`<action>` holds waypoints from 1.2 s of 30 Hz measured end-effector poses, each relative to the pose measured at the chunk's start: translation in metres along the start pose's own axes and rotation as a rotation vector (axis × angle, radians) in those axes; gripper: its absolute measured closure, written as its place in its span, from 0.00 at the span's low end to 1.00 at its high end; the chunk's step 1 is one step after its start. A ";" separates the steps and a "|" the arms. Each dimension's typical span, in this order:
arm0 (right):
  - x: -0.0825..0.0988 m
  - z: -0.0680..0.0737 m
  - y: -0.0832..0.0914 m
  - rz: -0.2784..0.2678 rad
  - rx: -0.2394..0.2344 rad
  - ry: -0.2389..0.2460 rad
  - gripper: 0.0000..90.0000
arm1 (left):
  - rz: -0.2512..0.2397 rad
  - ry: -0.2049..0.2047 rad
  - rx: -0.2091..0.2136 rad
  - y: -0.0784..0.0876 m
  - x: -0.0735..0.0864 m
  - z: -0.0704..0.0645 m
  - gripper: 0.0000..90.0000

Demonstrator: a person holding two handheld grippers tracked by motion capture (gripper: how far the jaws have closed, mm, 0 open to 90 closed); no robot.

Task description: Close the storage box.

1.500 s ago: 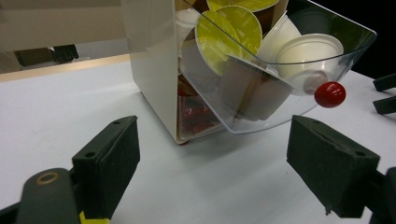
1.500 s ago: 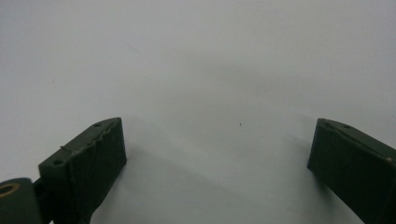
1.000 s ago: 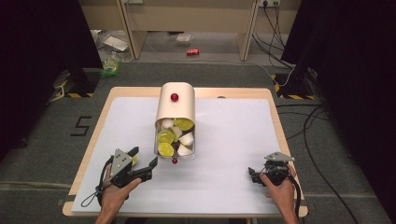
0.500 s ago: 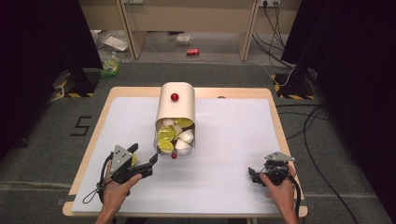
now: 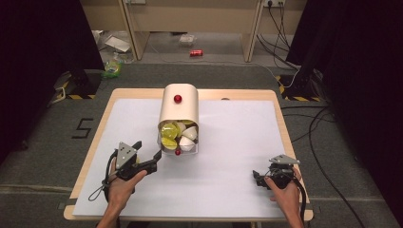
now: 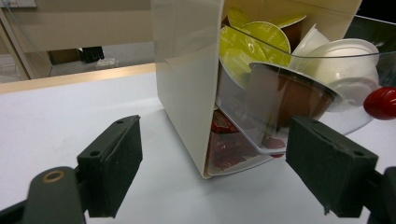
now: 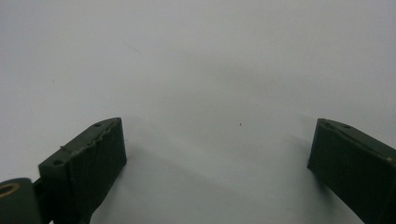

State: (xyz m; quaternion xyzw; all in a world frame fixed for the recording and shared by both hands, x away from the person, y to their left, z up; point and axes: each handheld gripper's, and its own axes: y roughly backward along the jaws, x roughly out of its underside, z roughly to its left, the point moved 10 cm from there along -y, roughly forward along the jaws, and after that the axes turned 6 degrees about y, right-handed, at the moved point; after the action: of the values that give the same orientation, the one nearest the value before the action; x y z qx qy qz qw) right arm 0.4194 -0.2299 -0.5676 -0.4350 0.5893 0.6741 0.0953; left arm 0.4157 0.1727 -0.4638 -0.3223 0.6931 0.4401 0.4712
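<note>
A cream, round-topped capsule dispenser box (image 5: 178,110) with a red knob (image 5: 177,99) on top lies near the centre of the white-covered counter (image 5: 228,142), its clear front drawer (image 6: 299,93) holding lime-green, white and brown coffee capsules (image 5: 177,135). A second red knob (image 6: 381,102) sits on the drawer front. The left gripper (image 5: 148,154) rests at about eight o'clock from the box, just beside its lower left corner, jaws spread wide and released after closing slightly, with nothing between them but the box corner ahead. The right gripper (image 5: 257,179) sits well apart at four o'clock, released, jaws wide over bare white surface.
</note>
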 end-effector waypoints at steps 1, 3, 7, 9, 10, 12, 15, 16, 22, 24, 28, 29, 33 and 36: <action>0.000 0.000 0.000 0.000 -0.001 -0.001 0.05 | 0.001 0.001 0.002 -0.001 0.000 0.000 0.21; 0.000 0.000 0.000 0.000 0.000 0.000 0.05 | -0.002 0.005 0.001 -0.003 -0.002 0.001 0.21; 0.000 0.000 0.000 0.000 0.000 0.000 0.05 | -0.012 0.007 -0.004 -0.007 -0.005 0.001 0.22; 0.000 0.000 0.000 0.000 0.001 0.000 0.05 | -0.024 0.023 -0.005 -0.008 -0.008 0.002 0.22; 0.000 0.000 0.000 0.000 0.001 0.000 0.05 | -0.026 0.022 -0.006 -0.009 -0.009 0.003 0.23; 0.000 0.000 0.000 0.000 0.001 0.000 0.05 | -0.027 0.023 -0.006 -0.012 -0.010 0.004 0.23; 0.000 0.000 0.000 0.000 0.001 0.000 0.05 | -0.027 0.010 -0.009 -0.015 -0.012 0.005 0.24; 0.000 0.000 0.000 0.000 0.001 0.000 0.05 | -0.029 0.008 -0.009 -0.015 -0.013 0.005 0.24; 0.000 0.000 0.000 0.000 0.001 0.000 0.05 | -0.029 0.009 -0.009 -0.022 -0.016 0.008 0.23; 0.000 0.000 0.000 0.000 0.001 0.000 0.05 | -0.028 0.008 -0.008 -0.023 -0.016 0.009 0.23; 0.000 0.000 0.000 0.001 0.001 0.000 0.05 | -0.028 0.003 -0.009 -0.026 -0.017 0.010 0.23; 0.000 0.000 0.000 0.000 0.001 0.000 0.05 | -0.028 0.000 -0.010 -0.026 -0.018 0.011 0.23; 0.000 0.000 0.000 0.000 0.001 0.000 0.05 | -0.028 0.000 -0.011 -0.028 -0.019 0.012 0.23; 0.000 0.000 0.000 0.000 0.001 0.000 0.05 | -0.030 0.004 -0.016 -0.029 -0.019 0.014 0.23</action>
State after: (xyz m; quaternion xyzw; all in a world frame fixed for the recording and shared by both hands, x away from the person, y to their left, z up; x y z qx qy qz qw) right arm 0.4194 -0.2299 -0.5677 -0.4347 0.5896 0.6740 0.0954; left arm 0.4528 0.1744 -0.4577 -0.3373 0.6856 0.4378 0.4738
